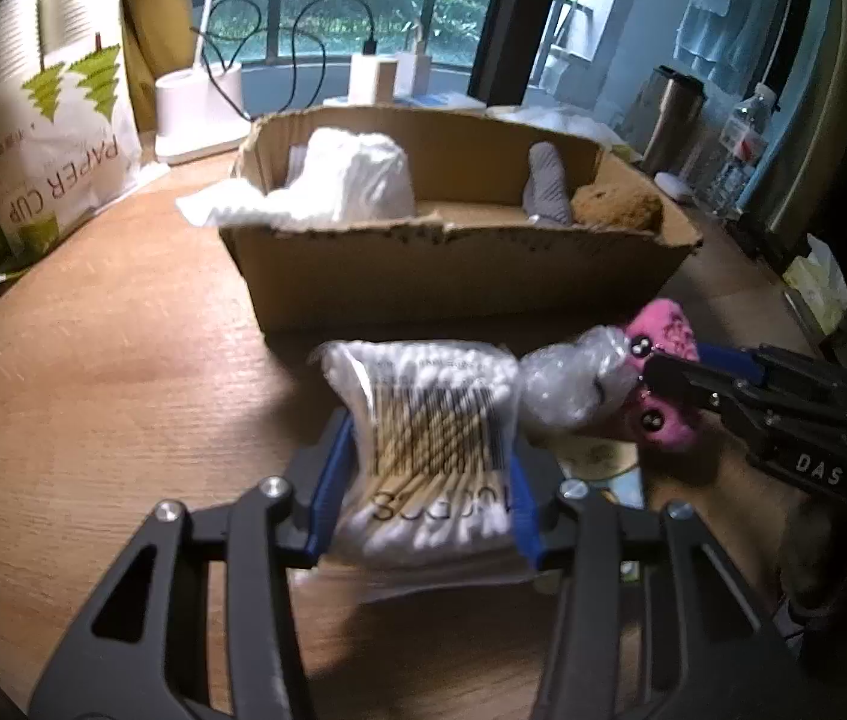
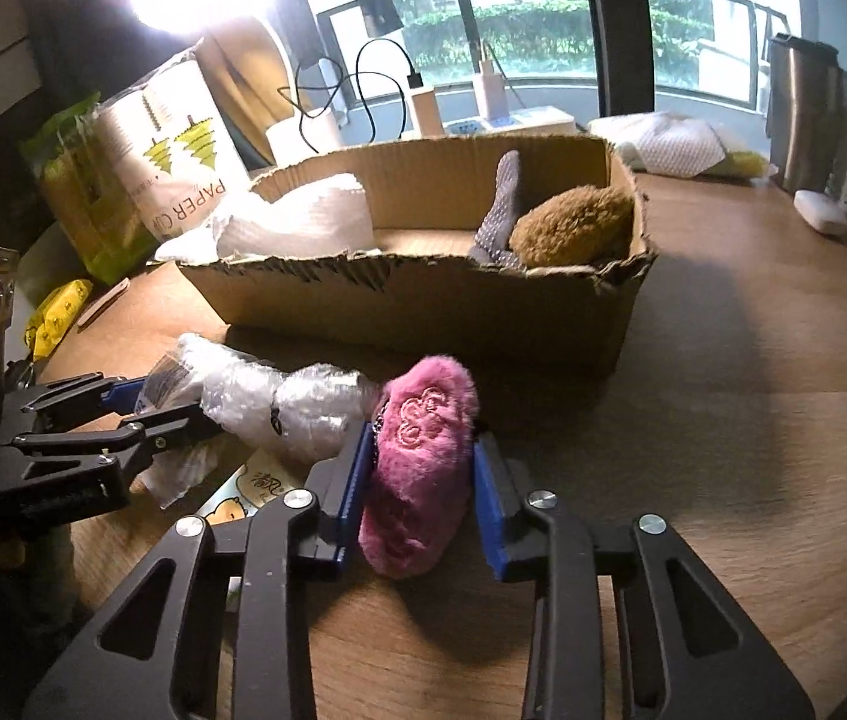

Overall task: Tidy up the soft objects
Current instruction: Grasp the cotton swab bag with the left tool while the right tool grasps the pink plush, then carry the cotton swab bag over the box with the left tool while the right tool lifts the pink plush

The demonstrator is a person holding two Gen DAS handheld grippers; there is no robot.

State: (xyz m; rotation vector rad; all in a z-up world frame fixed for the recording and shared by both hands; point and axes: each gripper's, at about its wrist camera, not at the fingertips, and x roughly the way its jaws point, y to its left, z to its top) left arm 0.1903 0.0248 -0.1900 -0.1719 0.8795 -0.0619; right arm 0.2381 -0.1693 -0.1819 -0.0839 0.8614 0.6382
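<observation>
My left gripper (image 1: 426, 468) is shut on a clear bag of cotton swabs (image 1: 423, 414), its blue pads pinching the bag's sides just above the wooden table (image 1: 93, 390). In the right wrist view my right gripper (image 2: 420, 480) is shut on a pink plush pouch (image 2: 423, 420), which rests on the table. A bubble-wrap bundle (image 2: 309, 408) lies between the two grippers. Behind them stands an open cardboard box (image 2: 423, 300) holding a white cloth (image 2: 303, 222), a grey sock (image 2: 501, 204) and a brown plush (image 2: 573, 222).
A paper cup pack (image 1: 57, 150) leans at the back left. A steel tumbler (image 1: 672, 114) and a water bottle (image 1: 741, 138) stand at the back right. Chargers with cables (image 1: 369, 72) sit behind the box. A cartoon-printed card (image 2: 243, 498) lies under the bundle.
</observation>
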